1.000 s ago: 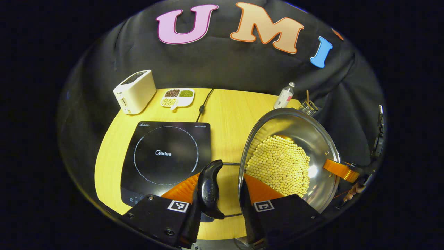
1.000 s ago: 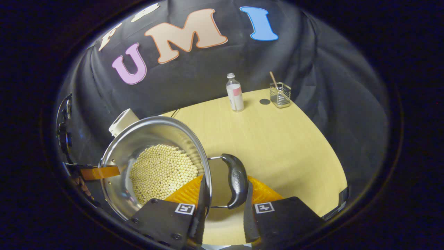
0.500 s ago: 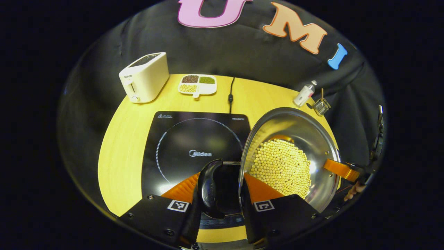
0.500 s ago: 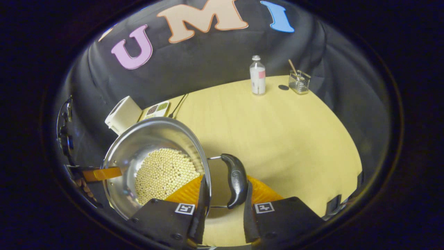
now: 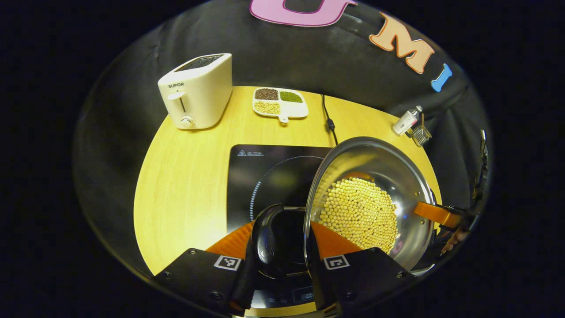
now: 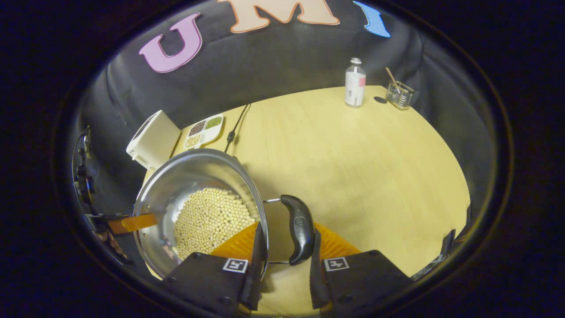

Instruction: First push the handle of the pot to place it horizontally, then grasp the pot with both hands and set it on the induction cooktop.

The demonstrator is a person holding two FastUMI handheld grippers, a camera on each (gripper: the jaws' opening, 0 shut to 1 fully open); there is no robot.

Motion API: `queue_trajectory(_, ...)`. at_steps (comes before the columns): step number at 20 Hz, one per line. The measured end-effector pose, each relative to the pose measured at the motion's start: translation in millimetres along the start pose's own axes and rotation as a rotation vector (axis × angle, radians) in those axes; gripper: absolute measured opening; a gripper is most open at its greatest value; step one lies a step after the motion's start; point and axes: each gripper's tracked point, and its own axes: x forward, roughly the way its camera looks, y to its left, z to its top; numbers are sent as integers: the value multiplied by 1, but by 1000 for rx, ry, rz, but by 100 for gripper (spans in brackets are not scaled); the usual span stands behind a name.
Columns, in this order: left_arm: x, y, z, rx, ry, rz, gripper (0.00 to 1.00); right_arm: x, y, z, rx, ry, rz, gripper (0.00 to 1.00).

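Observation:
A steel pot [image 5: 375, 163] filled with yellow beans hangs between both grippers, over the right part of the black induction cooktop [image 5: 260, 172]. My left gripper [image 5: 278, 265] is shut on the pot's black side handle [image 5: 266, 234], with the pot wall against its right finger. In the right gripper view, my right gripper [image 6: 284, 265] is shut on the opposite black handle [image 6: 300, 229], beside the pot [image 6: 194, 176]. Each view shows a finger of the other gripper across the rim: the right gripper [image 5: 435, 214] and the left gripper [image 6: 132, 223].
A white toaster [image 5: 196, 90] and a divided dish of beans [image 5: 280, 102] stand at the back of the yellow table [image 5: 185, 176]. The cooktop's cord [image 5: 329, 121] runs to the rear. A small bottle [image 6: 354, 84] and a wire holder [image 6: 399, 95] stand at the far right corner.
Both grippers have carried the pot leftward, from beside the cooktop to over its right part. Their hold on the handles has not changed.

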Motion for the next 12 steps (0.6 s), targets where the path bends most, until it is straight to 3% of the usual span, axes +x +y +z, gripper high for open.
queue_trajectory(5,3,31,8,11,-19,-6,53,10,32,-6,7,3,6,42)
queue_trajectory(6,4,34,9,7,-25,-12,53,10,35,-5,1,-1,1,47)
queue_trajectory(8,5,37,13,9,-40,-14,54,10,39,-3,-3,7,0,47)
queue_trajectory(12,5,47,19,21,-65,15,56,17,49,7,-3,6,7,47)
